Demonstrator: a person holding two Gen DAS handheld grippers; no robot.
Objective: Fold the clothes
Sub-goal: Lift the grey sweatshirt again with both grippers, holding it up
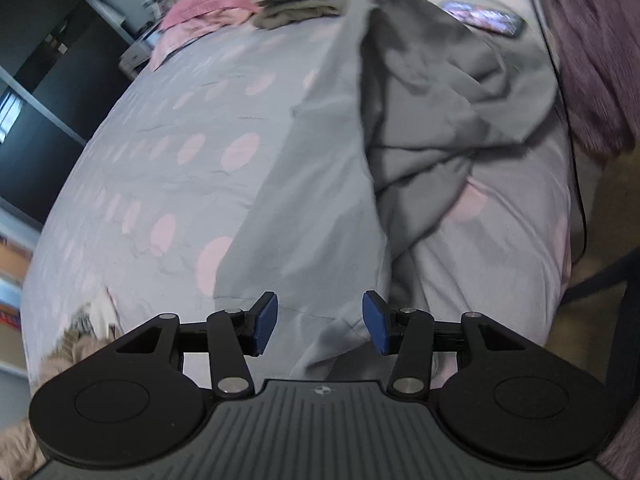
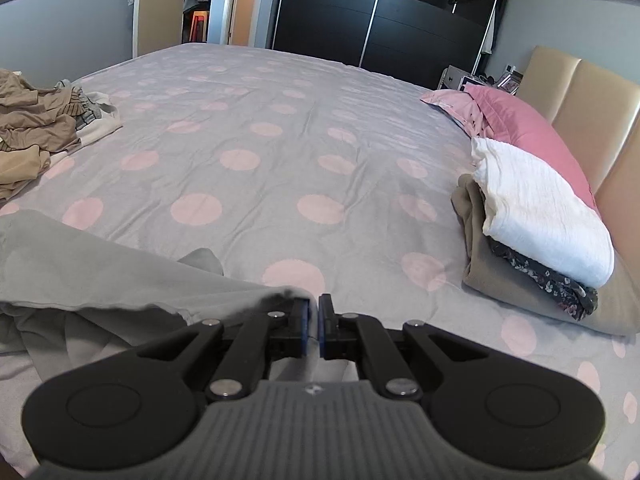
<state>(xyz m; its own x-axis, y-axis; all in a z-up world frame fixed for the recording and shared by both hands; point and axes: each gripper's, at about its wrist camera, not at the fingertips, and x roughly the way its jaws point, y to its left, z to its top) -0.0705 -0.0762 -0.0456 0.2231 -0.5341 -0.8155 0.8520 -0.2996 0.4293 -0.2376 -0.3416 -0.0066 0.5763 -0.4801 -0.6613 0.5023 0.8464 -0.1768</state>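
Left gripper (image 1: pixel 319 326) hanging over bed (image 2: pixel 280 128) with jaws apart, nothing between pads, grey garment (image 1: pixel 420 120) lying just beyond and beneath. Right gripper (image 2: pixel 314 326) pinching together on edge of same grey garment (image 2: pixel 120 276), cloth trailing off to its left. Step in hand, likely: laying garment flat for first fold. Next move calling for left gripper taking hold of free edge, then both pulling cloth taut. Folded stack (image 2: pixel 536 232) waiting near pillow (image 2: pixel 520 120); unfolded pile (image 2: pixel 44 120) lying well apart.

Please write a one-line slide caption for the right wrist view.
Right tool pinches the grey garment's edge on the polka-dot bed, folded stack waiting nearby.
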